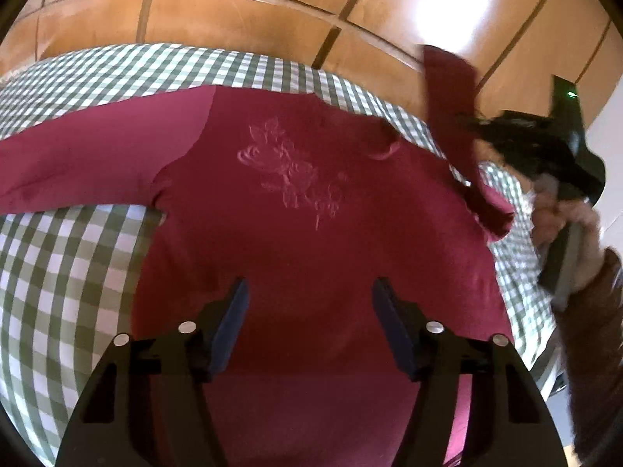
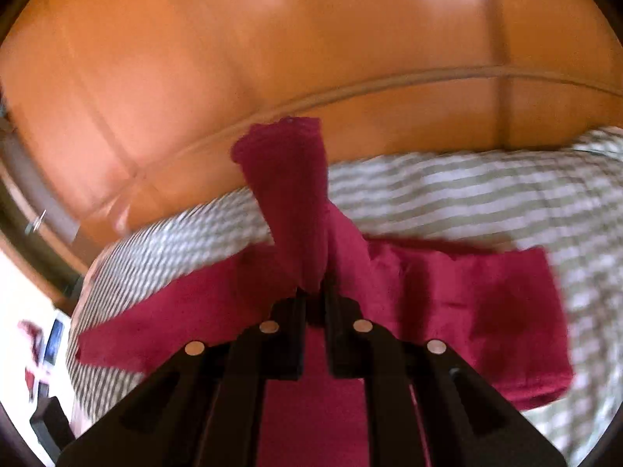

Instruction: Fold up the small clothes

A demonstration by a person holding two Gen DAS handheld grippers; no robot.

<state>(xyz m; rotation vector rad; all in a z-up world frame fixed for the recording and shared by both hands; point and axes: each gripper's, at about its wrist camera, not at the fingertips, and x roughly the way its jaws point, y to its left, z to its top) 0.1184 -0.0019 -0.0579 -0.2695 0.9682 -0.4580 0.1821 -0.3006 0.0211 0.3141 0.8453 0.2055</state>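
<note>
Red shirt (image 2: 506,311) sleeve (image 2: 288,194) pinched in right tool (image 2: 315,295), lifted.

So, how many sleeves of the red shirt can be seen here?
2. One sleeve lies flat on the checked cloth, at the left in the left wrist view. The other sleeve is lifted, pinched in the right claw. No more are visible.

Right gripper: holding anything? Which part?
Right gripper is shut on the red shirt, pinching a sleeve near its cuff end. Left gripper is open, holding nothing.
</note>
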